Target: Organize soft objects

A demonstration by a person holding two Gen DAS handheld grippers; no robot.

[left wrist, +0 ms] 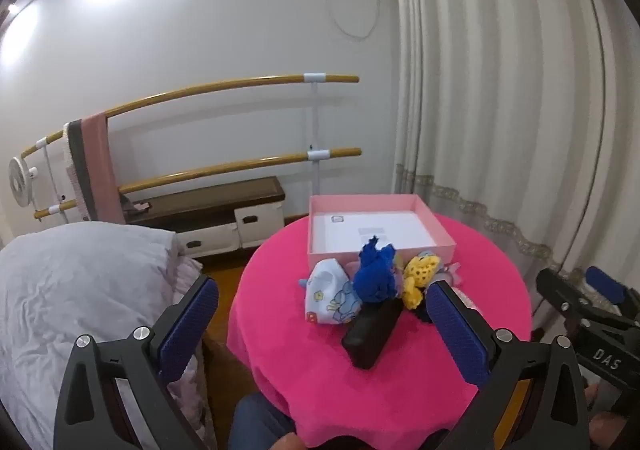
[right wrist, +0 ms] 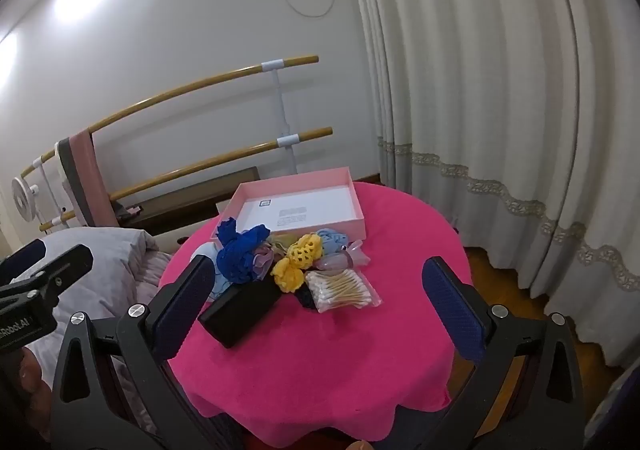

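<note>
Both claws hover spread to their widest above a round worktop (right wrist: 320,370) draped in hot-pink cloth, neither gripping anything: the left claw (left wrist: 320,314) frames a heap of soft objects from the near left, while the right claw (right wrist: 320,298) faces the same heap from the near right, its blue-padded fingers (right wrist: 452,310) clear of every item. At the centre of the worktop sits the pile: a royal-blue knitted piece (right wrist: 240,254) on top, a yellow crocheted piece (right wrist: 298,260) just beside it, a pale-blue knit (right wrist: 332,240) behind that, and a printed white-and-blue cloth pouch (left wrist: 328,298) on the left flank. A black rectangular case (right wrist: 240,310) lies at the pile's near edge, touching the blue knit, and a clear packet of cotton swabs (right wrist: 342,290) rests to its right, with a small pink translucent item (right wrist: 344,258) just behind the packet. Behind the heap, at the worktop's far side, stands a shallow pink box (right wrist: 352,217), open-topped, with only a white sheet lying on its floor. A bed with pale bedding (left wrist: 80,290) lies to the left, and long cream curtains (right wrist: 500,89) hang at right.
</note>
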